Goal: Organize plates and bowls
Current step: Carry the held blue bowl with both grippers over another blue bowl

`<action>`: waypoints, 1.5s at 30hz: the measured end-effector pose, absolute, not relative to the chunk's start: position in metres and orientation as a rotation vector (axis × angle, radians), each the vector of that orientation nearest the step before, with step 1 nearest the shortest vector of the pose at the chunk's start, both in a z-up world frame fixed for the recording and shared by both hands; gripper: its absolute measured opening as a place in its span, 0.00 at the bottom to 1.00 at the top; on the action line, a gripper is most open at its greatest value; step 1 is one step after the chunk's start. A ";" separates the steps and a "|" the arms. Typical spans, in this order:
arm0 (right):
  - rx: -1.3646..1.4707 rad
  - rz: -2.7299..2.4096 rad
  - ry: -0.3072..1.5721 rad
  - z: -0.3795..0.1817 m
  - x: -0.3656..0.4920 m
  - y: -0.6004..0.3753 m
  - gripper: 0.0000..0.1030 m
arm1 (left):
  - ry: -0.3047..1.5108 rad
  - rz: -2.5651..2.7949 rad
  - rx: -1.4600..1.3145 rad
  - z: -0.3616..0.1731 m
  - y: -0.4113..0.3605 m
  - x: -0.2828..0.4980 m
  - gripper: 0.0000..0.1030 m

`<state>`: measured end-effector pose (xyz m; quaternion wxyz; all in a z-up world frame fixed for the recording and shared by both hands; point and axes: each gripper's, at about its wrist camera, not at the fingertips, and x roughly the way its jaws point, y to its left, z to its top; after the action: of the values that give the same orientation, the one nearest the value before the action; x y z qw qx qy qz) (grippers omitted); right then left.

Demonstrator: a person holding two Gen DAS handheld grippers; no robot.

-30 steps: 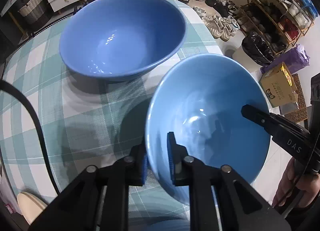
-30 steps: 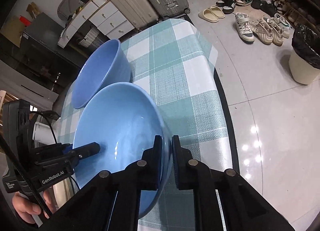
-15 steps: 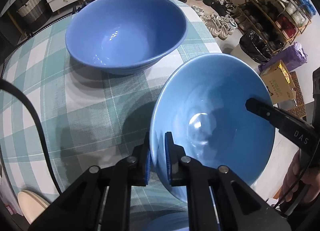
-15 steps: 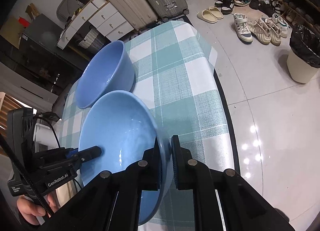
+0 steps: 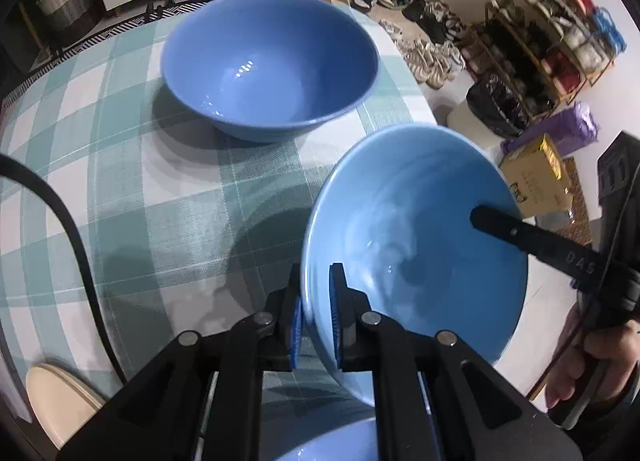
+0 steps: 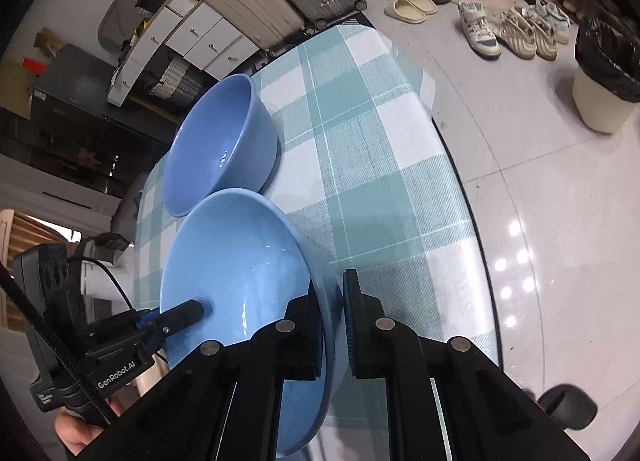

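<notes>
Counter (image 5: 120,189) with a teal-and-white checked cloth carries the whole scene. Darker blue bowl (image 5: 268,65), the deeper of the two, stands upright on the far part of the counter, untouched and empty. Lighter blue bowl (image 5: 412,253) hangs tilted above the near edge of the counter, clear of the cloth and casting a shadow on it, well apart from the darker bowl. Left hand-held gripper (image 5: 316,301) is clenched on the near rim of the lighter bowl, one pad outside the wall and one inside. Right hand-held gripper (image 6: 334,317) is likewise clenched on the opposite rim, so the bowl is carried from both sides. A hand (image 5: 588,361) grasps the right tool's handle at the frame edge. Rim of another blue dish (image 5: 332,441) shows at the bottom of the left wrist view; what it is cannot be told. A cream-coloured disc (image 5: 52,397) lies at the lower left, off the cloth.

Progress, as judged: the task is partway; the lighter bowl is lifted but not yet set down, and nesting it into the darker bowl appears to be the remaining step.
</notes>
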<state>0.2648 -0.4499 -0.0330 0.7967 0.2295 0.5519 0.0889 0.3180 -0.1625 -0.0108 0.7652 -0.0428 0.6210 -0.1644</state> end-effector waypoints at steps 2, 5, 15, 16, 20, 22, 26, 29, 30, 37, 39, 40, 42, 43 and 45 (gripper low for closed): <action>0.486 0.190 1.175 -0.026 0.262 -0.445 0.09 | 1.339 -0.349 -0.094 -0.004 -0.160 0.317 0.09; 0.484 0.192 1.168 -0.016 0.258 -0.439 0.09 | 1.328 -0.334 -0.107 0.006 -0.155 0.315 0.09; 0.460 0.217 1.143 0.034 0.236 -0.414 0.09 | 1.269 -0.328 -0.149 0.048 -0.127 0.298 0.09; 0.461 0.221 1.140 0.038 0.232 -0.412 0.09 | 1.266 -0.325 -0.152 0.051 -0.124 0.295 0.09; 0.490 0.218 1.138 0.048 0.215 -0.406 0.09 | 1.256 -0.326 -0.161 0.063 -0.116 0.279 0.09; 0.495 0.220 1.139 0.051 0.205 -0.402 0.09 | 1.253 -0.320 -0.166 0.067 -0.112 0.269 0.09; 0.487 0.224 1.133 0.062 0.180 -0.391 0.09 | 1.233 -0.310 -0.173 0.077 -0.104 0.247 0.09; 0.487 0.232 1.134 0.067 0.160 -0.384 0.09 | 1.200 -0.305 -0.232 0.083 -0.092 0.228 0.09; 0.484 0.231 1.131 0.068 0.152 -0.382 0.09 | 1.197 -0.306 -0.253 0.083 -0.088 0.221 0.09; 0.483 0.224 1.140 0.060 0.110 -0.372 0.09 | 1.200 -0.295 -0.269 0.073 -0.081 0.182 0.10; 0.491 0.220 1.150 0.052 0.101 -0.370 0.09 | 1.205 -0.292 -0.271 0.068 -0.080 0.175 0.11; 0.495 0.218 1.157 0.048 0.097 -0.370 0.09 | 1.210 -0.291 -0.277 0.064 -0.079 0.171 0.12; 0.493 0.213 1.169 0.040 0.091 -0.369 0.09 | 1.227 -0.295 -0.285 0.056 -0.079 0.166 0.13; 0.485 0.212 1.172 0.037 0.088 -0.368 0.09 | 1.237 -0.298 -0.291 0.052 -0.079 0.164 0.13; 0.489 0.215 1.174 0.028 0.084 -0.369 0.09 | 1.249 -0.297 -0.308 0.044 -0.078 0.160 0.13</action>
<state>0.0843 -0.3691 0.0279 0.7993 0.2277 0.5470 0.1001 0.1603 -0.0781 0.0439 0.7899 -0.1432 0.5800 -0.1380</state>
